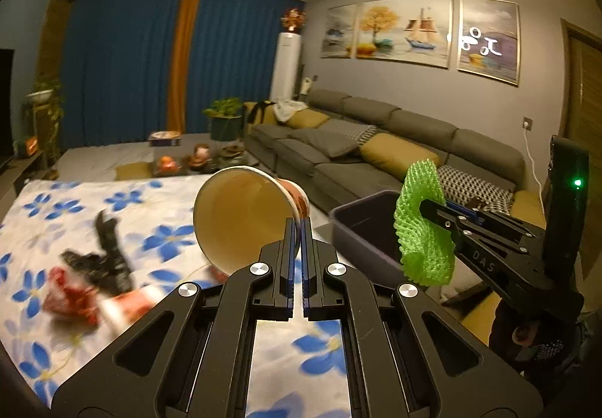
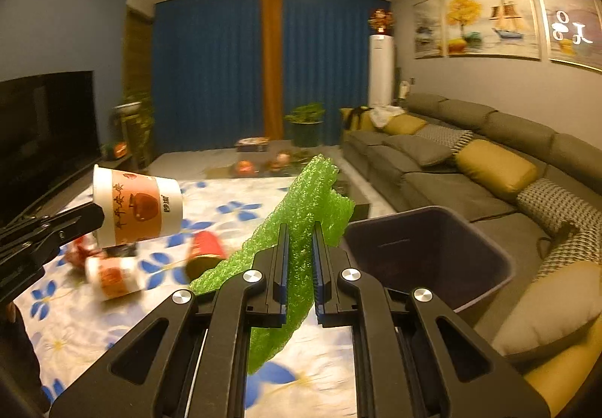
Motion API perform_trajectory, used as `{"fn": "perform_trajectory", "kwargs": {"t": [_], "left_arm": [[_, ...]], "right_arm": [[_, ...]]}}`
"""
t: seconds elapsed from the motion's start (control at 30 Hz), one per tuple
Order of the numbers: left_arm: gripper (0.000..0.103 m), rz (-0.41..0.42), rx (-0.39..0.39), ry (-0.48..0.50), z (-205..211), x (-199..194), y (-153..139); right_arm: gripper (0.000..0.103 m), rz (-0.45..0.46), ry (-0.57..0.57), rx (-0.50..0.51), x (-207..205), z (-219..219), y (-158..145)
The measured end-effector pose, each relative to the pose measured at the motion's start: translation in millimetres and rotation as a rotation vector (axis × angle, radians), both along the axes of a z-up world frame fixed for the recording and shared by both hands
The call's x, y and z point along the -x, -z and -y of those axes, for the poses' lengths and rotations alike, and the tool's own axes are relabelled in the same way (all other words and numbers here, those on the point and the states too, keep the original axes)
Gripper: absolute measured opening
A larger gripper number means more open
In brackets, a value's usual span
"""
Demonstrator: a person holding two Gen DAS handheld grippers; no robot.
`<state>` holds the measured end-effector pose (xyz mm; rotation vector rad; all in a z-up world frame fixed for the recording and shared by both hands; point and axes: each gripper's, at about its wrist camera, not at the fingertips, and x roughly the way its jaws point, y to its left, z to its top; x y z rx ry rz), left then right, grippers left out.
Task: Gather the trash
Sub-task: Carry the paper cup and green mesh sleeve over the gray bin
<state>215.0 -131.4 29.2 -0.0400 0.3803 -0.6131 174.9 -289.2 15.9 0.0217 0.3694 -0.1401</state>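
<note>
My left gripper (image 1: 297, 226) is shut on the rim of a paper cup (image 1: 240, 215) and holds it on its side above the flowered tablecloth; the cup also shows in the right wrist view (image 2: 135, 207). My right gripper (image 2: 301, 230) is shut on a green foam net (image 2: 297, 230), held up beside the dark bin (image 2: 432, 252); the net (image 1: 421, 230) and bin (image 1: 361, 226) also show in the left wrist view. More trash lies on the cloth: a fallen paper cup (image 2: 113, 277), a red cup (image 2: 205, 252), red wrappers (image 1: 71, 295) and black scraps (image 1: 107, 252).
The flowered tablecloth (image 1: 49, 207) covers the table below both grippers. A grey sofa (image 2: 470, 162) with yellow cushions runs along the right. A TV (image 2: 41, 124) stands at the left. A low table with fruit and pots (image 2: 259, 164) is beyond.
</note>
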Motion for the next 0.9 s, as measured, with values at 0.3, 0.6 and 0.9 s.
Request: {"fn": "perform_trajectory", "kwargs": {"t": [0.3, 0.6, 0.9], "left_arm": [[0.002, -0.012, -0.009, 0.092, 85.6, -24.6, -1.6], [0.002, -0.024, -0.032, 0.162, 150.8, -45.4, 7.3], [0.002, -0.068, -0.037, 0.19, 181.2, -66.2, 27.9]], "right_arm": [[0.012, 0.012, 0.108, -0.012, -10.3, 63.6, 0.5], [0.012, -0.005, 0.178, -0.031, -27.1, 111.1, 11.6], [0.012, -0.025, 0.2, -0.046, -36.8, 135.9, 20.2]]}}
